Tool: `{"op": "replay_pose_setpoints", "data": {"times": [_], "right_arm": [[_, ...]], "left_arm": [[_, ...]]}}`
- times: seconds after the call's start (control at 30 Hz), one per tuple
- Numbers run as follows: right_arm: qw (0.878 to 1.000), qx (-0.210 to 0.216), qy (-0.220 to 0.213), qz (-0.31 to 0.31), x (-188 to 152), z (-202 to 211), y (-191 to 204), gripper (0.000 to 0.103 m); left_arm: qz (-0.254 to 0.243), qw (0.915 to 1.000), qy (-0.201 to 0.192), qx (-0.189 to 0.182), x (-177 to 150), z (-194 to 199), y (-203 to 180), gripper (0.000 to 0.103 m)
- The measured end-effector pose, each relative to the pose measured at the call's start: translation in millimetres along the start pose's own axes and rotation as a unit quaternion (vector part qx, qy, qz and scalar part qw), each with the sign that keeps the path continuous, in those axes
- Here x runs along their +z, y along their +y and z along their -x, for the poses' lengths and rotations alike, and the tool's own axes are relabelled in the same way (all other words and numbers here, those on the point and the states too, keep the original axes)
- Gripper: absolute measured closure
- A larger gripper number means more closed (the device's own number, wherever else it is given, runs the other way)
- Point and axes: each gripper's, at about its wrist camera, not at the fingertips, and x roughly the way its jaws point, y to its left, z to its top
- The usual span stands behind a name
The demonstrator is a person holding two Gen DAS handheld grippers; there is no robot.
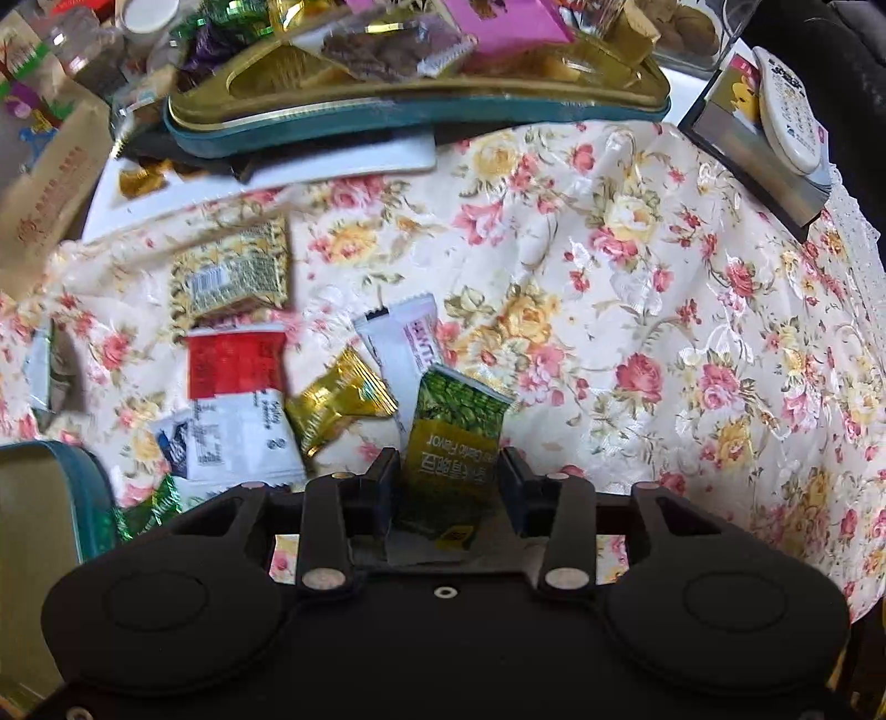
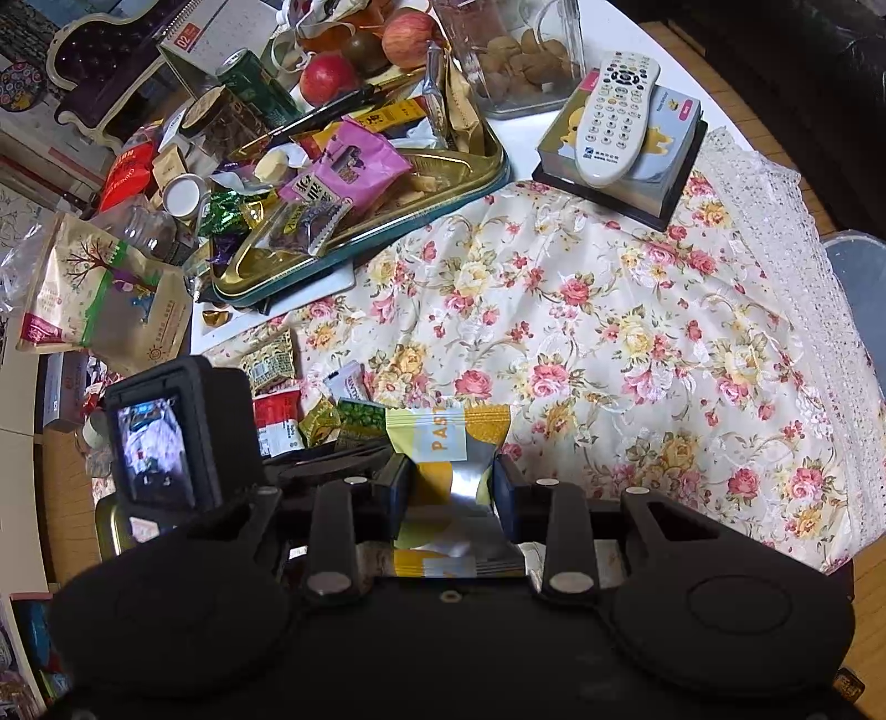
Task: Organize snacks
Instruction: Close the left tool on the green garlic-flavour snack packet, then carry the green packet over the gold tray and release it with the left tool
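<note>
Floral cloth (image 2: 609, 332), cream with pink and yellow roses and a lace edge, covers the near part of a white table (image 2: 626, 33); clutter crowds the far side. Gold-lined teal metal tray (image 2: 476, 177), heaped with wrapped snacks including a pink foil packet (image 2: 360, 160), sits at the far edge of the cloth; beyond it lie red apples (image 2: 326, 75) and a clear plastic box of walnuts (image 2: 520, 61). White remote control (image 2: 614, 116) rests on a stack of boxes (image 2: 659, 166) at the far right.

Left gripper (image 1: 449, 471), seen from its own camera, points steeply down with its black jaws spread wide; a green-and-yellow garlic-flavour snack packet (image 1: 451, 443) stands between them, the pads clear of both its sides. Loose snacks lie on the cloth just beyond and to the left: a gold foil sweet (image 1: 340, 401), a white sachet (image 1: 401, 343), a red-and-white packet (image 1: 238, 387) and a yellow patterned packet (image 1: 232, 274); a teal tin rim (image 1: 83, 487) shows at the lower left edge.

Right gripper (image 2: 453, 479) is clamped on a yellow, white and silver foil pouch (image 2: 448, 443), pinched and creased at the waist between the pads; the pouch is lifted above the cloth, beside the left gripper's camera body (image 2: 171, 437) and the same cluster of loose snacks.
</note>
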Motion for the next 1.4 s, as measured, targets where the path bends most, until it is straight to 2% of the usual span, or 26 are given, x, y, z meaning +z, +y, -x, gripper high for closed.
{"op": "replay_pose_setpoints", "data": {"times": [0.27,0.33,0.43,0.5,0.67,0.77,1.1,1.3,1.4], "right_arm": [[1.000,-0.003,-0.001,-0.008,3,-1,-2,0.068],[1.000,-0.003,0.003,-0.005,2,-3,0,0.068],[1.000,-0.007,0.006,-0.001,1,-5,1,0.068],[1.000,-0.008,0.006,0.003,1,-5,2,0.068],[1.000,-0.013,0.008,0.007,1,-8,5,0.068],[1.000,-0.015,0.012,0.010,1,-12,9,0.068],[0.999,-0.018,0.028,0.025,-1,-29,31,0.068],[0.998,-0.026,0.036,0.050,-7,-39,49,0.068],[0.997,-0.030,0.041,0.055,-12,-43,55,0.068]], "left_arm": [[0.004,0.9999,0.002,0.010,1,-2,-6,0.053],[0.017,0.9998,0.004,-0.002,1,-3,-1,0.058],[0.048,0.9986,0.013,-0.016,2,-1,10,0.076],[0.065,0.9975,0.016,-0.022,3,2,16,0.083],[0.088,0.9959,0.019,-0.011,3,14,27,0.084],[0.097,0.9949,0.024,-0.016,2,22,35,0.084],[0.119,0.9922,0.031,0.019,-4,51,58,0.084],[0.126,0.9911,0.021,0.040,-9,69,76,0.084],[0.138,0.9898,0.017,0.033,-12,76,90,0.084]]}}
